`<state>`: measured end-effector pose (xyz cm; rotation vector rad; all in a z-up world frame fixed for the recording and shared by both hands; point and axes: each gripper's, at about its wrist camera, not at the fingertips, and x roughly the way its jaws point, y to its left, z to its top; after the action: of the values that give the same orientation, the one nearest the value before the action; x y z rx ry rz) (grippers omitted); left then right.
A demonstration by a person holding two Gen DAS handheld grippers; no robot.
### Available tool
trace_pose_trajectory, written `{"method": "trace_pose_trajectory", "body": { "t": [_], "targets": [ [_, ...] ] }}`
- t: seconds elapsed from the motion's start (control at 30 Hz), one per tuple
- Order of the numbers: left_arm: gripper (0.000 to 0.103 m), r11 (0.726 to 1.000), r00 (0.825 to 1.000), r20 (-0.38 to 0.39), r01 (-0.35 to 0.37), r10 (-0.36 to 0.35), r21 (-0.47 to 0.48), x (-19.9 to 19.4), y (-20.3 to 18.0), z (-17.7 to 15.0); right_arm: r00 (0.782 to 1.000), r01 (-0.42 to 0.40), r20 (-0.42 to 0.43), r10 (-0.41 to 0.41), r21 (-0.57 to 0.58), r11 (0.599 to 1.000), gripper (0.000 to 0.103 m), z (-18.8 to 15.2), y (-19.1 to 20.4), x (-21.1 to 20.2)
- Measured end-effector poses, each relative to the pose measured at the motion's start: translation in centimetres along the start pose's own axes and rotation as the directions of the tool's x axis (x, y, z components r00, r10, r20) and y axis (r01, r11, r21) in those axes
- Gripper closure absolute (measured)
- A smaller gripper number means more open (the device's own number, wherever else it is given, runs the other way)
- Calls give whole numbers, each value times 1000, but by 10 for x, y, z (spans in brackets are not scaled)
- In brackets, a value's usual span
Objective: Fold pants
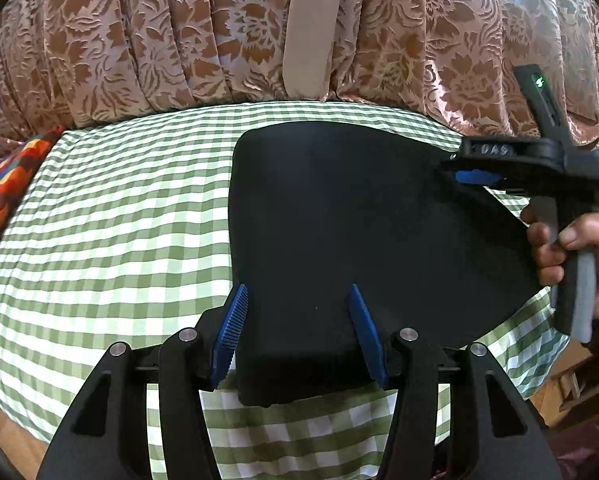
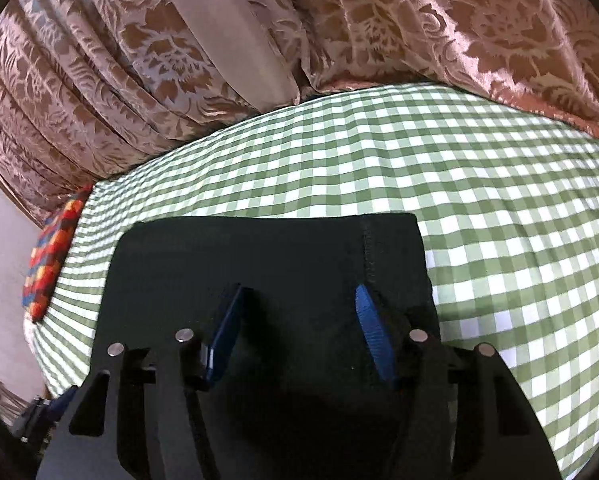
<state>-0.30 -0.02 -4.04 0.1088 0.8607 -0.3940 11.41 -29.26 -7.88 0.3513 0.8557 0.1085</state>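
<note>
My right tongs (image 1: 475, 176) read "DAS". Both they and my left tongs (image 1: 299, 312) stand apart over the black pants (image 1: 339, 220), folded on the green-checked bench (image 1: 119, 220). Floral curtains (image 1: 139, 40) hang behind.

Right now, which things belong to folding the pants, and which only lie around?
For the job: black pants, left gripper, right gripper.
Just there: green checked cloth, floral curtain, colourful patchwork cloth.
</note>
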Motion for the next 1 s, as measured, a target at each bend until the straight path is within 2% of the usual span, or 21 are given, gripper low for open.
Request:
{"method": "trace_pose_trajectory", "body": {
  "t": [0.13,0.3,0.5,0.57,0.63,0.73,0.83,0.9,1.0],
  "targets": [
    [51,1000,1000,2,-1,1,4,1,-2,-1,999,-33,25,33,24,999,47,-4,-12,7],
    [50,1000,1000,7,-7,7,2,2,-4,-1,994,-105,49,100,110,988,60,-6,-30,7],
    [50,999,999,13,-31,31,11,0,-6,-1,989,-141,54,135,132,981,59,-4,-31,-2],
    [46,999,999,18,-46,45,17,-2,-6,-1,988,-148,54,142,123,981,58,-5,-29,-8],
    [43,998,998,22,-53,53,16,-4,-5,-2,986,-161,54,156,122,979,55,-6,-30,-14],
    [43,999,998,27,-53,53,7,-8,0,-1,988,-145,70,138,103,984,41,-10,-29,-28],
    [43,998,997,37,-70,69,11,-12,3,-1,986,-153,80,145,93,984,37,-17,-35,-43],
    [43,997,996,47,-82,82,9,-15,8,0,986,-156,71,149,93,983,28,-23,-43,-50],
    [43,998,997,58,-51,53,-38,-20,24,5,981,-192,47,188,103,976,20,-31,-56,-55]
  ]
}}
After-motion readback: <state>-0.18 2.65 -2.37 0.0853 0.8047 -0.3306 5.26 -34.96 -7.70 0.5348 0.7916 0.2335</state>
